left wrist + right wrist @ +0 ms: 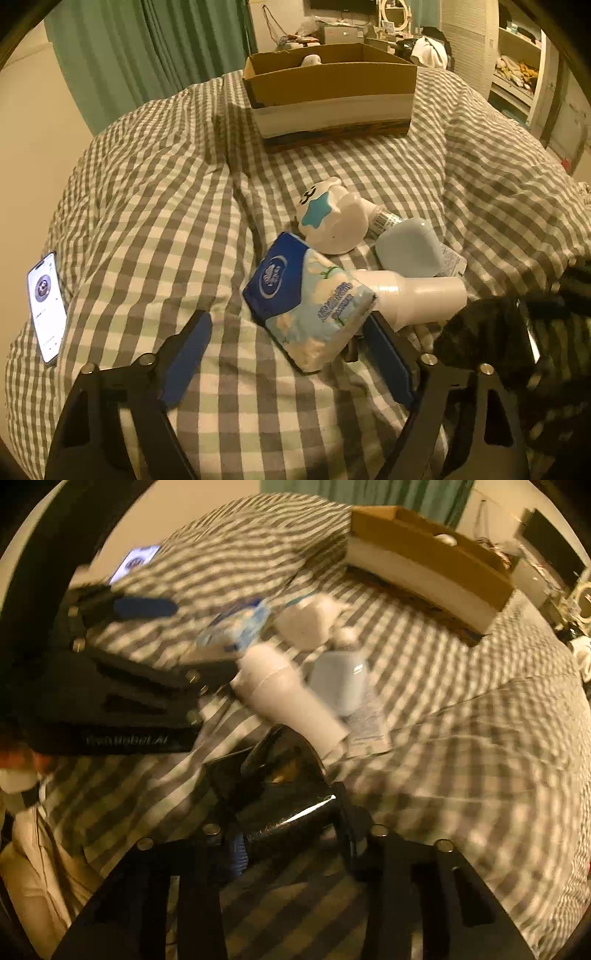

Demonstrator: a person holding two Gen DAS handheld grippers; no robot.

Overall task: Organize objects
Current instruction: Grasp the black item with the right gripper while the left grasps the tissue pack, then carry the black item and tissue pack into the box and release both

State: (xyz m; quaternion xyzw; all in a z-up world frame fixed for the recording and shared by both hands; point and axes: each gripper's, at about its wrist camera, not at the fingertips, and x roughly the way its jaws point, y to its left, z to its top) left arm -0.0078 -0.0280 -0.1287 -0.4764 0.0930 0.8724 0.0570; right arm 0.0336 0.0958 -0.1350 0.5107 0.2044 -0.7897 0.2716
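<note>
A blue and white tissue pack (pixel 308 304) lies on the checked bedspread between the open fingers of my left gripper (pixel 291 332), its near corner by the right finger. Behind it lie a white bottle (pixel 417 295), a white round toy with a blue star (pixel 332 221) and a pale blue case (pixel 408 247). My right gripper (pixel 291 830) is shut on a dark shiny object (pixel 291 812), low over the bed just right of the pile. The right wrist view is blurred; it shows the left gripper (pixel 147 627), the bottle (pixel 291 698) and the case (pixel 341 679).
An open cardboard box (pixel 332 92) stands at the far side of the bed with a white object inside. A lit phone (pixel 46 306) lies at the bed's left edge. Green curtains, a desk and shelves stand beyond the bed.
</note>
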